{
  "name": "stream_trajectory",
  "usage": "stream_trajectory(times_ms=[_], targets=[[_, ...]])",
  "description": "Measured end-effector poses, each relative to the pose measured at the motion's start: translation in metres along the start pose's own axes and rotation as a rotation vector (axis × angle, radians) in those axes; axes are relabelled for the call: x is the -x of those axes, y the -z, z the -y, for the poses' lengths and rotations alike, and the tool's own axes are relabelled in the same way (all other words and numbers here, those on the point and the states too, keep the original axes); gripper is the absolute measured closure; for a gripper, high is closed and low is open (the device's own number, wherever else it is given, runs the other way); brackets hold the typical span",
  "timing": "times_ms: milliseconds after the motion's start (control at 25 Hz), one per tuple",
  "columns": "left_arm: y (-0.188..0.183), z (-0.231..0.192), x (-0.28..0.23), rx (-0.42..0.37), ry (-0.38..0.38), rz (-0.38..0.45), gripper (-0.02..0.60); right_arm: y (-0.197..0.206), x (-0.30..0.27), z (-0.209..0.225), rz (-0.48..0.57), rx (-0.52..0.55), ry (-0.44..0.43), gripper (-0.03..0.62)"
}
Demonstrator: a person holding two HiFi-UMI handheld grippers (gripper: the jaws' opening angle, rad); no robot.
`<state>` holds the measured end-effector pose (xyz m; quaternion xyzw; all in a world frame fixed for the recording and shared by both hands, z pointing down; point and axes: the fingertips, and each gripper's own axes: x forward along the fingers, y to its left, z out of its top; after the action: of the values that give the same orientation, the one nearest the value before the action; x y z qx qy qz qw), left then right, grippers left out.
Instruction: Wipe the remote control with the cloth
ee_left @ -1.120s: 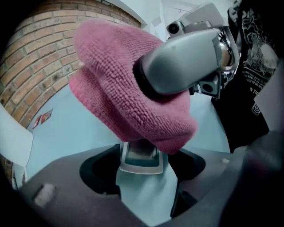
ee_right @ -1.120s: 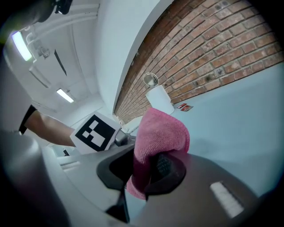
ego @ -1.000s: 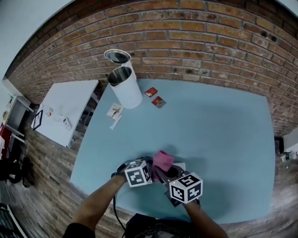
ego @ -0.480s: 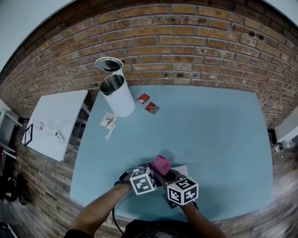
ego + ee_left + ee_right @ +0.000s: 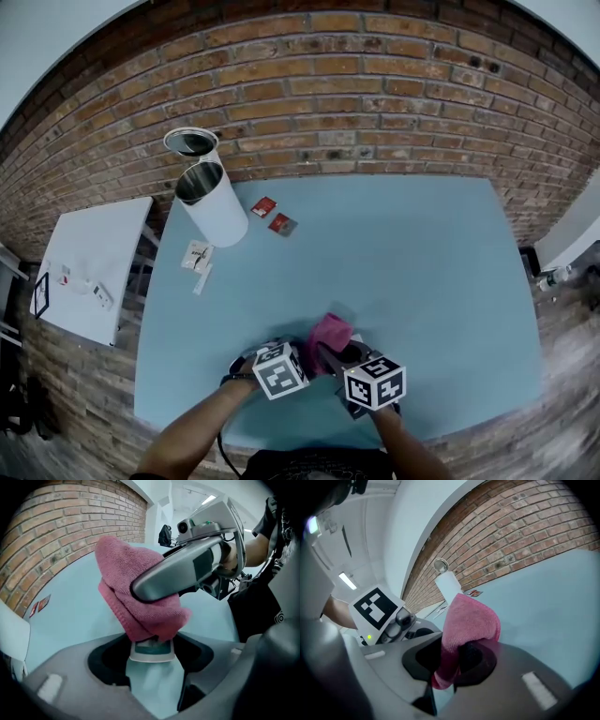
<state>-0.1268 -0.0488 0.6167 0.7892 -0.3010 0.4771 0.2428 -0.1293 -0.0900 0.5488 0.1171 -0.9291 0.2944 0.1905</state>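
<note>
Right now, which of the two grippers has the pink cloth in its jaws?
The right gripper: its jaws pinch the pink cloth. The left gripper, whose jaws have just been closing, grips the white remote control instead.

One pink cloth [image 5: 330,333] and one remote control [image 5: 151,651] at the fingers [image 5: 65,681]. Well beyond the fingers: one white canister [image 5: 214,208], one round lid [image 5: 190,142] just behind it, two small red packets [image 5: 264,206] and two white paper slips [image 5: 195,255]. One blue table [image 5: 422,281] lies under the fingers; one white side table [image 5: 94,262] stands far left of them.
</note>
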Motion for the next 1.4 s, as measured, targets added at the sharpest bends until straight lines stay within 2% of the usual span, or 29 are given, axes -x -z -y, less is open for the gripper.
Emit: stream_trajectory(times_ms=[920,1400], targets=[[0.002,0.002,0.0,0.013,0.027,-0.101,0.295,-0.014,0.053,0.072,0.042,-0.07,0.065,0.53],[0.003,0.001,0.0,0.024,0.018,-0.127,0.295,-0.033,0.074,0.105,0.117,-0.093,0.114,0.53]])
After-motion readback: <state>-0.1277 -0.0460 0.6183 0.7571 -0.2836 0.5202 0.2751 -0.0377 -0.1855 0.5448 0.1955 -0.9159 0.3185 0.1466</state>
